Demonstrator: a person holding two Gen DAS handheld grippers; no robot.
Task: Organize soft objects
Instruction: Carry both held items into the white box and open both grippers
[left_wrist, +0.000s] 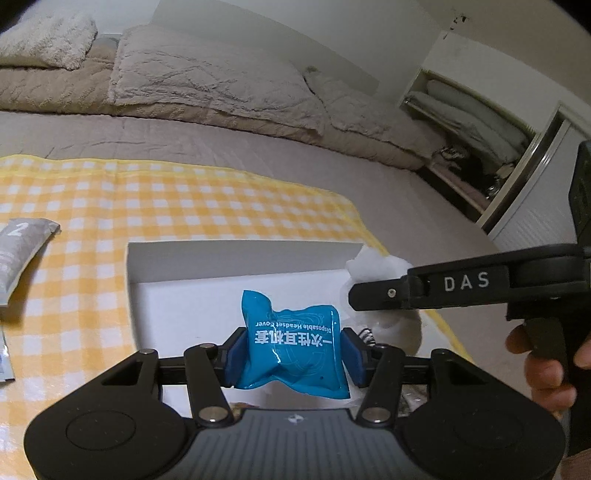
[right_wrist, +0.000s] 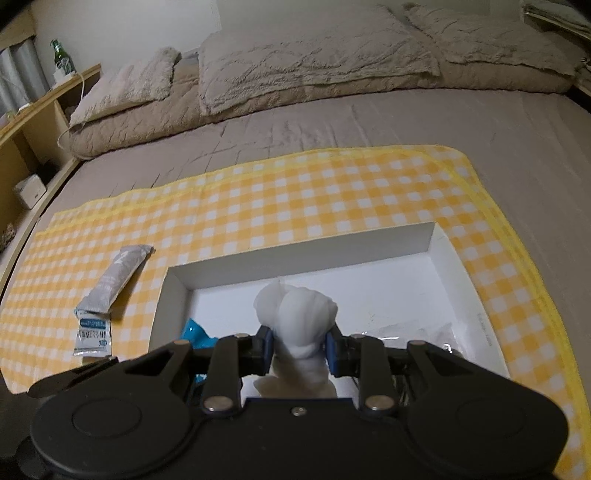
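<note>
Left wrist view: a blue headset-cover packet (left_wrist: 293, 343) is clamped between the blue pads of the left tool (left_wrist: 294, 356), puffed with air and hanging over the near part of a shallow white box (left_wrist: 236, 254). Its printed lines read upside down from this camera, running pad to pad; its long axis cannot be told with any certainty, since the pinch has crumpled it, and one corner sticks up and away toward the box's far wall.

Right wrist view: a soft white bundle (right_wrist: 297, 317), possibly a wad of cloth or cotton, is squeezed at its waist by the right tool (right_wrist: 299, 350). Its long axis runs along the fingers, the bulbous end pointing forward over the box floor. A clear plastic bag (right_wrist: 410, 330) already lies inside, at the right.

Judged step: both items are being carried into the box for release. To do it well, each should be lowered until near the floor before the pads are let go, the packet kept to the left half and the bundle set clear of the bag, so nothing bounces over the low wall. The two tools are close together; release one at a time is advised.

Outward: the box sits on a yellow checked cloth (right_wrist: 295, 206) spread on a bed (right_wrist: 332, 122). A grey sachet (right_wrist: 116, 278) and a small white-and-blue packet (right_wrist: 92, 334) lie on the cloth left of the box, not yet gathered.
</note>
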